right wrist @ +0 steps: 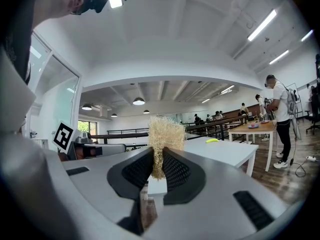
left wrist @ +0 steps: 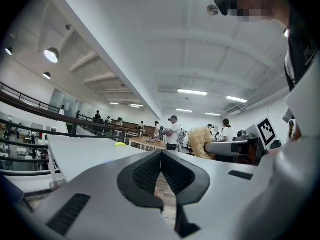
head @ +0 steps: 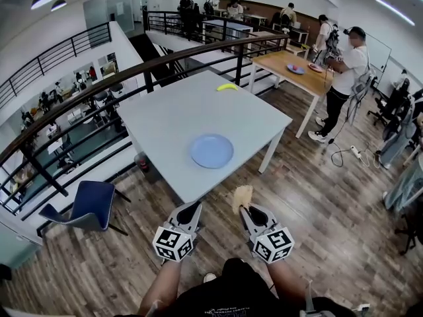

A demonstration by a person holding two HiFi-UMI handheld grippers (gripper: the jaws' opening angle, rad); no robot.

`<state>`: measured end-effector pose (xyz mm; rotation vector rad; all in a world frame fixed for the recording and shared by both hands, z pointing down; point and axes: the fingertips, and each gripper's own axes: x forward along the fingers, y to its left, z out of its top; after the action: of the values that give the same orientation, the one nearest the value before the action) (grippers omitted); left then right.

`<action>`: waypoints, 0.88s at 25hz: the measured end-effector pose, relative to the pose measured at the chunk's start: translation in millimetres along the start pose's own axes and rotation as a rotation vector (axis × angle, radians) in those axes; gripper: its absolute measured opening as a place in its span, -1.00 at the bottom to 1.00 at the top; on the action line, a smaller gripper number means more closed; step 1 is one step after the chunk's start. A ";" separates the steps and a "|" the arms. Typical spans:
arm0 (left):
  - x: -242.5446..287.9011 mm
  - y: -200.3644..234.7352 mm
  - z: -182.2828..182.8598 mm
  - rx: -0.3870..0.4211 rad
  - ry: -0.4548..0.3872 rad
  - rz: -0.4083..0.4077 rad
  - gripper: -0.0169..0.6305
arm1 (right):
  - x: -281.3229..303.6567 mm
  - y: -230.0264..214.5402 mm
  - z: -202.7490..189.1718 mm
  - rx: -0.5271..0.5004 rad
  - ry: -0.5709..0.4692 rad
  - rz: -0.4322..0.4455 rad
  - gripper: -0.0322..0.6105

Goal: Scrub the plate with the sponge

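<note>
When closing on the dish, carry the right gripper (head: pixel 246 210) forward from its place short of the near edge of the white table (head: pixel 173 119) and lower it over the blue plate (head: pixel 211 151), lying flat and bare toward the near right of the tabletop. Right gripper (right wrist: pixel 159 166): jaws clamped on the lower part of the straw-coloured loofah sponge (right wrist: pixel 161 133), bushy free end standing out past the tips. Lead with that free end, pressing only enough to flatten the fibres, and probably keep the hard jaw tips off the glaze. Work in small circles from centre to rim.

Left gripper (left wrist: pixel 161 156): jaws together tip to tip, nothing between them, held level with the right one just short of the table (head: pixel 193 207). Judged useful: part these jaws and steady the plate's left rim before scrubbing, since a light plate on a smooth top likely slides under sideways strokes.

Counts:
- Plates on the near table: one.
- Sponges: one (head: pixel 242 196), in the right gripper.
- Grippers: two.
- Yellow banana-shaped item (head: pixel 227 87): one, at the table's far edge, well apart from the plate.
- Tables close by: two, the white one and a wooden table (head: pixel 291 63) farther right.
- Blue chair (head: pixel 92 203): one, at near left.
- Person standing at the wooden table (head: pixel 345 71): one; more people farther off, too small to count.
</note>
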<state>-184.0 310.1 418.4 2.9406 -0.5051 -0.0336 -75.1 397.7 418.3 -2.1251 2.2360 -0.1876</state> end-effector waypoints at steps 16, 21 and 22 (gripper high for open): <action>52.2 26.1 10.8 -0.029 0.015 0.006 -0.91 | 51.6 -45.7 22.3 0.233 -0.042 0.064 -0.71; 79.6 36.5 8.1 -0.012 0.028 0.024 -0.91 | 70.1 -68.9 21.5 0.195 -0.014 0.089 -0.71; 86.6 37.9 7.7 -0.010 0.032 0.027 -0.91 | 73.5 -75.7 22.0 0.185 -0.011 0.084 -0.71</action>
<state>-115.2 244.7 417.2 2.9190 -0.5384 0.0139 -1.4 319.6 409.2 -1.9311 2.2017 -0.3623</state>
